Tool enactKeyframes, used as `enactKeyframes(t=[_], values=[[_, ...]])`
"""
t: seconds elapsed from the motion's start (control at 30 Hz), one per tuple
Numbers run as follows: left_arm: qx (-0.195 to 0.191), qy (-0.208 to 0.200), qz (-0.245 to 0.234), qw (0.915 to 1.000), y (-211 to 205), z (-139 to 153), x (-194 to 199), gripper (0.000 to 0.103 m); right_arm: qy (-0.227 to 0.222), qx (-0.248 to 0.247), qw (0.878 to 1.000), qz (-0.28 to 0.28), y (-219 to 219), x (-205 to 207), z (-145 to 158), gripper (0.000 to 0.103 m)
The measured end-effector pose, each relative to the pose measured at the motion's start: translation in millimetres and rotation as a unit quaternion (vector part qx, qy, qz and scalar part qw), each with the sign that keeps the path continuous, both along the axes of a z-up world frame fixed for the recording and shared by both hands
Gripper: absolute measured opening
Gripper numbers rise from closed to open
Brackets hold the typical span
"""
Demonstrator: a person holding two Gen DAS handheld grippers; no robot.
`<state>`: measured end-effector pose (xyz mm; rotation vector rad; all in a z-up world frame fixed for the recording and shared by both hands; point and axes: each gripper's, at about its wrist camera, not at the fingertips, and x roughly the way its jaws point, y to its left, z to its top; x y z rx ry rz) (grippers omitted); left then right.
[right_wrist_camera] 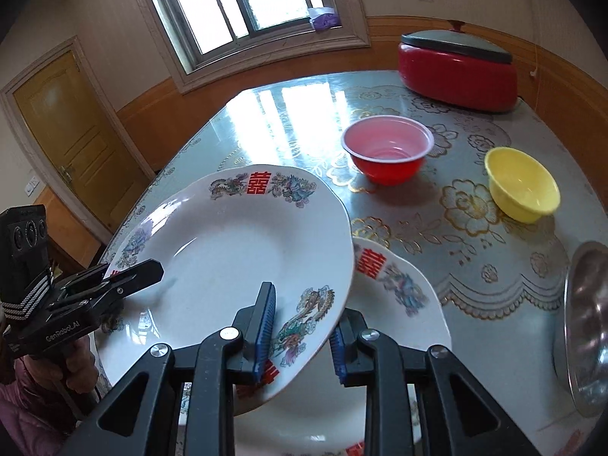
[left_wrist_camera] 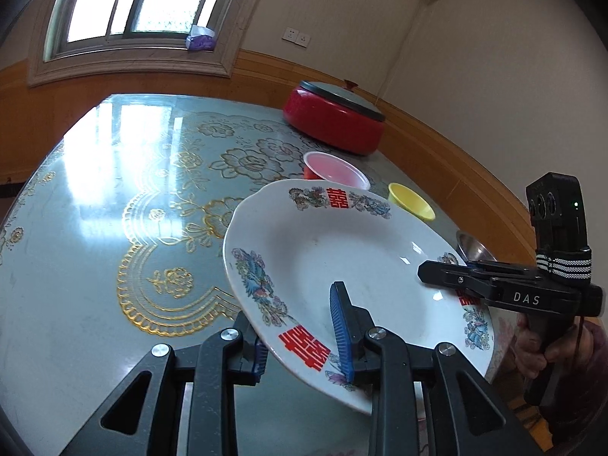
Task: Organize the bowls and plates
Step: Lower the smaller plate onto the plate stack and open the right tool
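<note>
A white plate (left_wrist_camera: 323, 258) with red characters and dragon patterns hangs tilted above the table, held from both sides. My left gripper (left_wrist_camera: 300, 342) is shut on its near rim, one blue pad on top and the other underneath. My right gripper (right_wrist_camera: 302, 326) is shut on the opposite rim (right_wrist_camera: 304, 319) in the same way. Each gripper also shows in the other's view, the right gripper (left_wrist_camera: 429, 273) and the left gripper (right_wrist_camera: 152, 269). A second matching plate (right_wrist_camera: 399, 288) lies on the table under the held one. A red bowl (right_wrist_camera: 387, 148), a yellow bowl (right_wrist_camera: 522, 186) and a steel bowl (right_wrist_camera: 587, 326) stand beyond.
A red lidded pot (right_wrist_camera: 456, 72) sits at the table's far corner by the wall. The flowered tablecloth (left_wrist_camera: 133, 190) stretches bare toward the window. A person's hand (left_wrist_camera: 532, 345) grips the right handle, and a pink sleeve (right_wrist_camera: 22, 410) shows at the left.
</note>
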<state>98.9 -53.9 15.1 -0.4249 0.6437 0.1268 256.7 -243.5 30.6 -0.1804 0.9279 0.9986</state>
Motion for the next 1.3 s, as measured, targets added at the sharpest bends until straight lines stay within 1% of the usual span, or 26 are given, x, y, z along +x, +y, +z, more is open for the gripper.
enactKeyframes(t=[0.2, 0.43, 0.5, 0.6, 0.73, 0.9, 1.0, 1.2, 1.3], values=[[-0.003, 0.013, -0.031, 0.9994, -32.5, -4.9, 13.0, 0.03, 0.008, -0.01, 1.0, -0.029, -37.6, -0.5, -9.3, 0.026], [-0.01, 0.034, -0.044, 0.9984, -53.0, -16.3, 19.1, 0.03, 0.018, -0.026, 0.999, -0.041, -61.1, 0.2, -22.0, 0.028], [-0.011, 0.04, -0.044, 0.9982, -55.9, -19.9, 28.1, 0.03, 0.019, -0.03, 0.998, -0.042, -63.8, 0.9, -25.0, 0.028], [-0.016, 0.048, -0.042, 0.9978, -59.5, -25.4, 30.0, 0.031, 0.024, -0.029, 0.998, -0.042, -68.4, 4.0, -30.6, 0.028], [-0.028, 0.055, -0.033, 0.9975, -58.1, -30.4, 29.7, 0.032, 0.014, -0.027, 0.999, -0.033, -68.4, 3.1, -30.7, 0.028], [-0.028, 0.056, -0.024, 0.9977, -60.6, -30.2, 29.2, 0.032, 0.014, -0.025, 0.999, -0.025, -67.8, 5.2, -31.2, 0.029], [-0.027, 0.058, -0.02, 0.9978, -60.6, -27.4, 27.9, 0.035, 0.021, -0.024, 0.999, -0.022, -68.9, 8.3, -30.5, 0.03], [-0.026, 0.062, -0.018, 0.9976, -59.7, -26.1, 26.8, 0.035, 0.017, -0.028, 0.999, -0.019, -71.2, 8.5, -28.7, 0.031], [-0.031, 0.06, -0.025, 0.9974, -61.3, -26.4, 25.7, 0.04, 0.007, -0.034, 0.999, -0.026, -74.6, 8.9, -27.7, 0.031]])
